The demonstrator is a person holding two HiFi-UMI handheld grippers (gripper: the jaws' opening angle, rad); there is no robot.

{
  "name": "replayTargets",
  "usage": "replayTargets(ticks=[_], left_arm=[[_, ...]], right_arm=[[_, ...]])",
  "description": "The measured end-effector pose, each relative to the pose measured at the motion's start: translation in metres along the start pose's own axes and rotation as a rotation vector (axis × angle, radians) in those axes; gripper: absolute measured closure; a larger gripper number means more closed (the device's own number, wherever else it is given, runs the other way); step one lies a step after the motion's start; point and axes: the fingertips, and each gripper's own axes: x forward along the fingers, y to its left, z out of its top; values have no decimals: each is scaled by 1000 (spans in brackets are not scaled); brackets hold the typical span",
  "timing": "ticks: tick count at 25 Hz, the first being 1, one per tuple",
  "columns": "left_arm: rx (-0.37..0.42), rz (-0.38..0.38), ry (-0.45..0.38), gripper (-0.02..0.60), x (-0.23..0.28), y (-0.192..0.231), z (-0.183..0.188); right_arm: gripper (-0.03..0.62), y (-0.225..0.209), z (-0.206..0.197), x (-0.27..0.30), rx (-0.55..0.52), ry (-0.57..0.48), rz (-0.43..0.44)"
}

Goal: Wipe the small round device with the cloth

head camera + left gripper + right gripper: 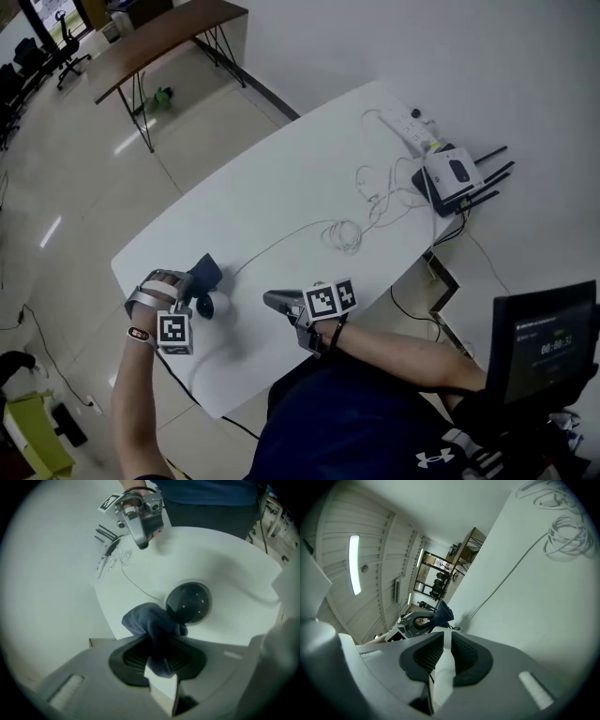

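The small round device point(216, 305), white with a dark glossy dome point(188, 603), sits near the front left edge of the white table point(309, 169). My left gripper point(192, 292) is shut on a dark blue cloth point(204, 272), which bunches out of the jaws point(154, 630) just left of the dome and touches its edge. My right gripper point(270, 300) hovers to the device's right and points toward it without touching. Its jaws point(446, 637) stand a narrow slit apart with nothing between them. In the right gripper view the device is hidden behind the jaws, and the cloth point(440, 613) shows above them.
A white cable point(342, 234) runs from the device to a loose coil mid-table. A power strip point(408, 127) and a router with antennas point(452, 173) sit at the far right edge. A dark monitor point(548, 342) stands at the right, and a brown table point(159, 37) beyond.
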Motion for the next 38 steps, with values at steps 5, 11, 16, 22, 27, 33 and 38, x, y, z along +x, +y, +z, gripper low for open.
replayTargets(ticks=[5,11,16,22,27,33,38], left_arm=[[-67,-65,37,499,28,-27,-14],[-351,-27,14,499,55,-32,-24],[-568,103,105,500,7,-21,-43],[-746,147,150,500,-57,-30,-20],[-943,193,99,499,-83,-11,27],[-1288,235,55,497,-67,-19,55],[-1865,383,-63,497,-58,-48,39]], right_arm=[[537,-10,-2,-8,10,-17,-14],[539,-18,1,-11,17,-14,-35],[539,-23,2,-20,-23,36,-54],[539,-17,2,3,-39,105,15],[539,-2,-2,21,-81,163,53],[540,4,-11,28,-87,202,71],[542,-7,-13,19,-71,209,59]])
